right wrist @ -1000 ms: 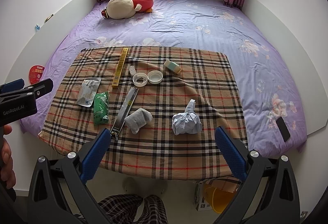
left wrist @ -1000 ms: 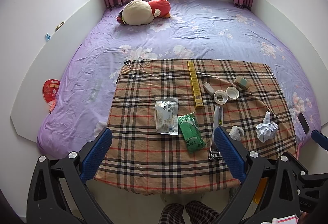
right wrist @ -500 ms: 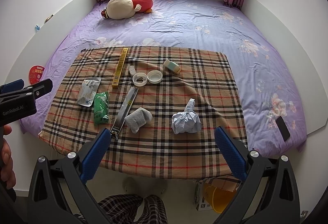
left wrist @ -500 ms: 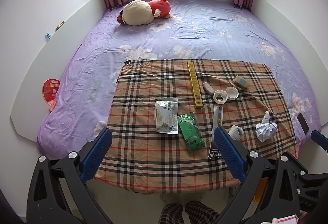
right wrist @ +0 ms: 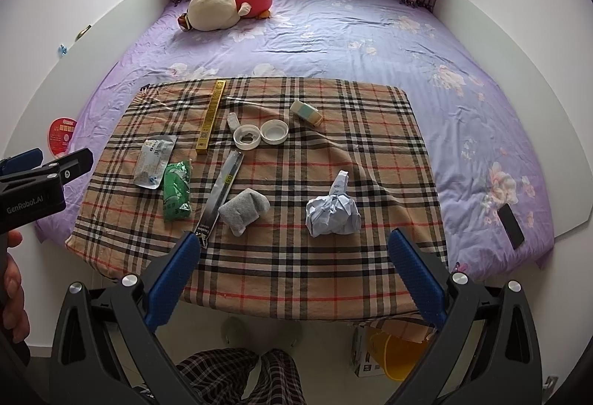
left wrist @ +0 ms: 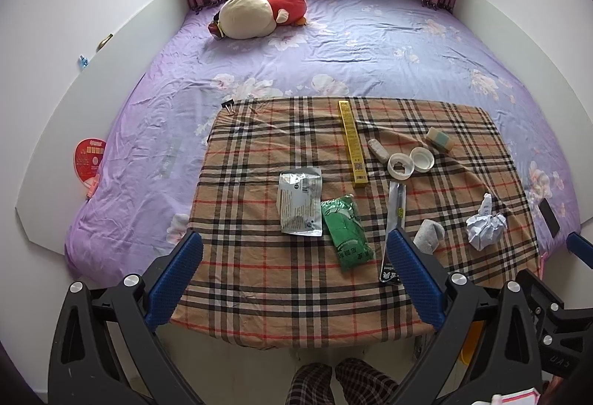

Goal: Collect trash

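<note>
Trash lies on a plaid cloth spread over the bed's near end. I see a silver pouch, a green packet, a long silver wrapper, a grey wad, crumpled white paper, a yellow box and two white lids. My left gripper hangs open before the cloth's near edge. My right gripper is open too, short of the paper.
A yellow bin stands on the floor under the cloth's right corner. A plush toy lies far back on the purple bed. A black phone rests at the bed's right edge. The person's plaid trouser legs show below.
</note>
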